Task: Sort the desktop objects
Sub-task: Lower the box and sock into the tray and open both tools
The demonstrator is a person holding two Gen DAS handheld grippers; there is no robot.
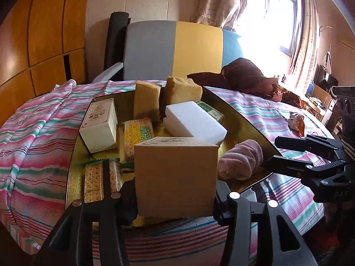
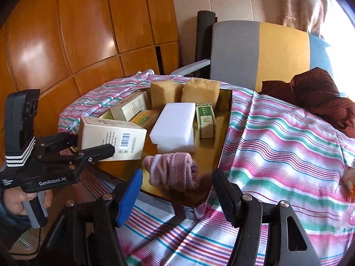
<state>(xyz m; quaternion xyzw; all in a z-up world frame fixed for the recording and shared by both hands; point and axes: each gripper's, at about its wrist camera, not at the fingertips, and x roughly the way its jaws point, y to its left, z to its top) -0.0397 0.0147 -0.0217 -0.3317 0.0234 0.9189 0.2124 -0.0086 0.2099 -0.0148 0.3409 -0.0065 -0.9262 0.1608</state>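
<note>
The left gripper (image 2: 88,146) is clamped on a cream carton (image 1: 175,175), one finger on either broad face, holding it at the near edge of the gold tray (image 2: 224,119). The card looks light and stiff, though thin walls would dent under a hard squeeze, so flat faces near the middle suit it best. The right gripper (image 2: 177,197) stands spread wide, holding nothing, lined up on a rolled pink sock (image 2: 172,170) lying on the tray's front corner. That sock should be soft, light and squashy; pinching across the thick middle of the roll seems safest, lest it unroll.
</note>
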